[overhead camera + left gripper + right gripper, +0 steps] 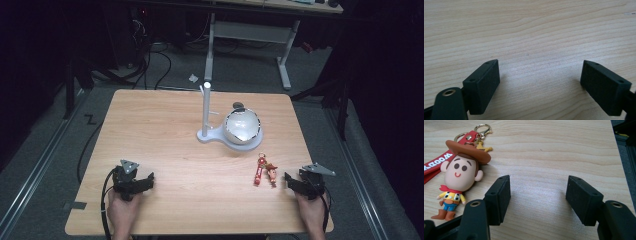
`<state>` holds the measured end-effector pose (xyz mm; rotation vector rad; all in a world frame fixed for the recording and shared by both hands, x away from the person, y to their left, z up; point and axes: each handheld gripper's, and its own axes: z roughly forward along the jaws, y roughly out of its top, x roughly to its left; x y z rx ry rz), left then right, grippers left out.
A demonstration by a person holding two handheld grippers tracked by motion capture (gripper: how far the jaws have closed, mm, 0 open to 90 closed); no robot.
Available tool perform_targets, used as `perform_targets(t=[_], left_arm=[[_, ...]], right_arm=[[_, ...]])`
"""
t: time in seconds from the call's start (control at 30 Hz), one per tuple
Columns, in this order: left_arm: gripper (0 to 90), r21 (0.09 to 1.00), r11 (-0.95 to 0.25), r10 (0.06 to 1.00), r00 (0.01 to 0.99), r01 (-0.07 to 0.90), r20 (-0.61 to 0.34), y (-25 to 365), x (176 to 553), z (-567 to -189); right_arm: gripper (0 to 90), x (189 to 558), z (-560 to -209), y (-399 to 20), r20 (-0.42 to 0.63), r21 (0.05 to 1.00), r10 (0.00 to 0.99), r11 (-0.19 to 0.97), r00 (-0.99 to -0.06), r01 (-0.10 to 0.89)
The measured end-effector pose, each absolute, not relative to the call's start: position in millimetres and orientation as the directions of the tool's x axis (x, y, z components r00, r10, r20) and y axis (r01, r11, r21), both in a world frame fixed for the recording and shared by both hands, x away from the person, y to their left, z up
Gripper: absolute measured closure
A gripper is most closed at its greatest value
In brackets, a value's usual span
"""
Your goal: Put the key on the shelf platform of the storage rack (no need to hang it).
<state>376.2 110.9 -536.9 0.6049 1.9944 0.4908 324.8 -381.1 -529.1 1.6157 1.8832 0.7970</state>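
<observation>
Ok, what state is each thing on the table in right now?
Left tool: open, nothing between its jaws, low over bare wood.
Right tool: open, holding nothing, beside the keychain.
Cowboy keychain: lying flat on the table, untouched, red strap alongside.
White stand: upright, nothing hanging on it.

red strap (434, 166), brown-hatted cowboy figure (459, 172), black gripper (539, 192)

Table (564, 147) matt pale wood grain; cowboy keychain (459, 173) smooth rubbery plastic, gold metal clasp (483, 129)
</observation>
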Motion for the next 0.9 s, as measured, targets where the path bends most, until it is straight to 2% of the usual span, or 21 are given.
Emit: perform_targets(t=[0.4, 0.9], left_arm=[[16.1, 0.567, 0.796, 0.599, -0.416, 0.213, -0.684, 111.0, 376.1, -536.9], [16.1, 0.566, 0.797, 0.597, -0.417, 0.212, -0.685, 110.9, 376.1, -536.8]], right_arm=[[40.3, 323.5, -528.7, -381.8, -0.023, 0.728, 0.989, 0.114, -0.143, 0.676], [41.2, 302.5, -526.7, -382.1, 0.041, 0.734, 0.989, 0.067, -0.142, 0.676]])
